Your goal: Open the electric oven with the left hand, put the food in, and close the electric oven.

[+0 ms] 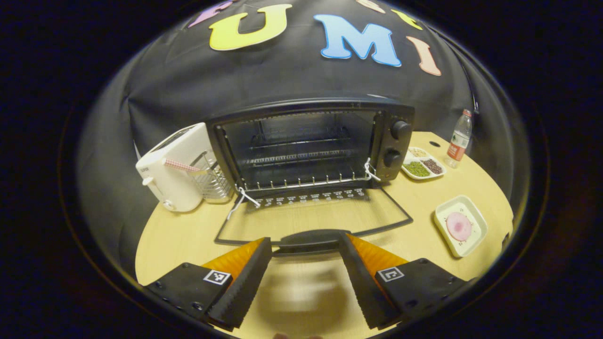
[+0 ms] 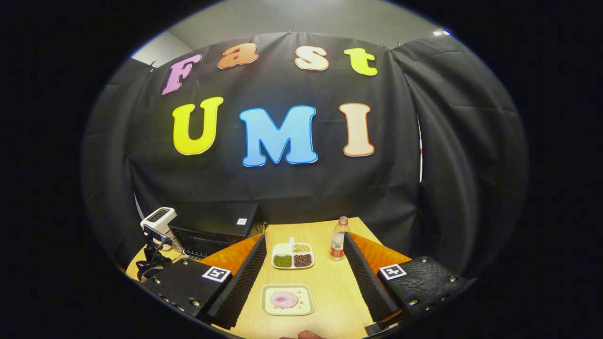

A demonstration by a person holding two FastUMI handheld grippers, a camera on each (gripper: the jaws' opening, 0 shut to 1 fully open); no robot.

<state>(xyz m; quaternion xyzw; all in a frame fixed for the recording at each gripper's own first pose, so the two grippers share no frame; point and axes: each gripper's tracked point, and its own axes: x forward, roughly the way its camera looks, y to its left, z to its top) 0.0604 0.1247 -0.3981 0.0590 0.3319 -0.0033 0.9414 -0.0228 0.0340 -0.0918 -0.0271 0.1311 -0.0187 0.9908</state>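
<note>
The electric oven (image 1: 306, 146) stands with its door (image 1: 313, 221) down flat. The left gripper (image 1: 305, 249) is spread wide at the door handle (image 1: 311, 239), gripping nothing. The right gripper (image 2: 304, 263) gapes above the pink food (image 2: 284, 299).

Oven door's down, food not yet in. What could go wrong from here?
1. The open door lies flat in front of the oven; the right gripper may bump it when loading.
2. The plate is shallow; the pink food could slide off if tilted.
</note>
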